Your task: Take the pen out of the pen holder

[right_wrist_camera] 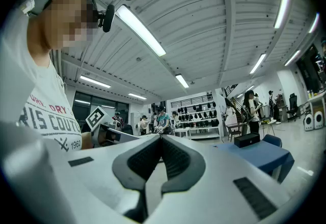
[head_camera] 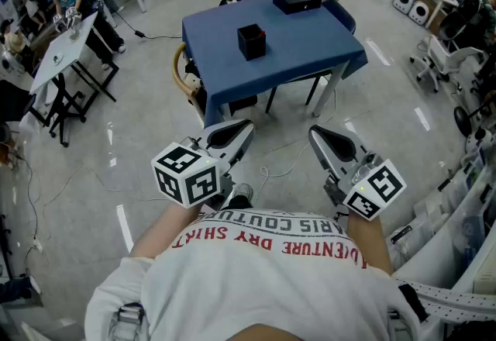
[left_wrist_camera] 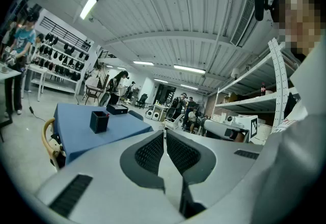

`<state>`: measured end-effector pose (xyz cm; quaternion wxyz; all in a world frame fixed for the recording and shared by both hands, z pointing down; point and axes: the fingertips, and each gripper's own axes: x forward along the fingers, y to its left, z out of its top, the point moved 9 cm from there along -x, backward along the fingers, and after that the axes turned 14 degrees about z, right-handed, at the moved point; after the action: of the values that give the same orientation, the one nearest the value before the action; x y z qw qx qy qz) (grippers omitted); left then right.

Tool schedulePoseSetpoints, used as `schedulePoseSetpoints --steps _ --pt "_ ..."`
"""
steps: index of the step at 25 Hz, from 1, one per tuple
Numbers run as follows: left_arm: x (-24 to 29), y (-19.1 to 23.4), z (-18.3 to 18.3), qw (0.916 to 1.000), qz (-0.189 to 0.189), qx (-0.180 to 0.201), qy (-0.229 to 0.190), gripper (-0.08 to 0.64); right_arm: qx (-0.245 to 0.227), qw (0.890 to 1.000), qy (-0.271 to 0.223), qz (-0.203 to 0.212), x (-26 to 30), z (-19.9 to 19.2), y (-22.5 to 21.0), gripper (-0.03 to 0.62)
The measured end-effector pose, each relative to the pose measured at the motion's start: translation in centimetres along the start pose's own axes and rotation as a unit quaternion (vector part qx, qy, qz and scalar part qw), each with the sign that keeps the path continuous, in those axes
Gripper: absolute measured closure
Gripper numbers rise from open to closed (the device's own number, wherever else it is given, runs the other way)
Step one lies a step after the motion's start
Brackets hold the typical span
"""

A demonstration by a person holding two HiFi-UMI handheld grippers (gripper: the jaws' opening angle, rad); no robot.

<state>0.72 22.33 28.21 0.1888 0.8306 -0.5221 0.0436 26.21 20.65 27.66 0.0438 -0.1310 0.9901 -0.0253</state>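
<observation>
Down in the head view, we hold the left gripper (head_camera: 245,128) and the right gripper (head_camera: 315,132) over the glossy grey floor, both well short of the table (head_camera: 310,53). Each has its jaws together with nothing between them. Each also carries a white cube printed with black square markers. A smooth blue cloth drapes the table. The pen holder (head_camera: 250,41) is a matte black, square-sided, open-topped box. It stands upright near the middle of the tabletop, slightly toward its left edge. A flat black box (head_camera: 297,0) lies at the far edge, by the far right corner, well apart from the holder.

From the left gripper view, we see the dark, finely ribbed pads (left_wrist_camera: 150,152) meeting at their tips inside pale grey, rounded plastic shells. Beyond them the holder shows its straight walls, and a small reddish tip pokes over its rim. We cannot tell whether that is the pen.

From the right gripper view, the ribbed pads are likewise pressed tip to tip, empty. Only a corner of the blue tabletop and the flat box show, and the holder is out of sight.
</observation>
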Motion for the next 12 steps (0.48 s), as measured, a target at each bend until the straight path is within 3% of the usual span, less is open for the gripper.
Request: schedulePoseSetpoints --steps 4,10,12 --pt "-0.1 -0.2 0.0 1.0 0.002 0.004 -0.004 0.52 -0.007 1.0 0.006 0.008 0.0 -0.2 0.2 0.568" --pt "0.2 -0.4 -0.1 0.9999 0.005 0.01 -0.004 0.52 0.0 1.0 -0.004 -0.017 -0.3 -0.5 -0.6 0.553" --pt "0.3 -0.4 0.0 0.9999 0.007 0.011 -0.005 0.52 -0.002 1.0 -0.002 -0.019 -0.3 -0.6 -0.9 0.379"
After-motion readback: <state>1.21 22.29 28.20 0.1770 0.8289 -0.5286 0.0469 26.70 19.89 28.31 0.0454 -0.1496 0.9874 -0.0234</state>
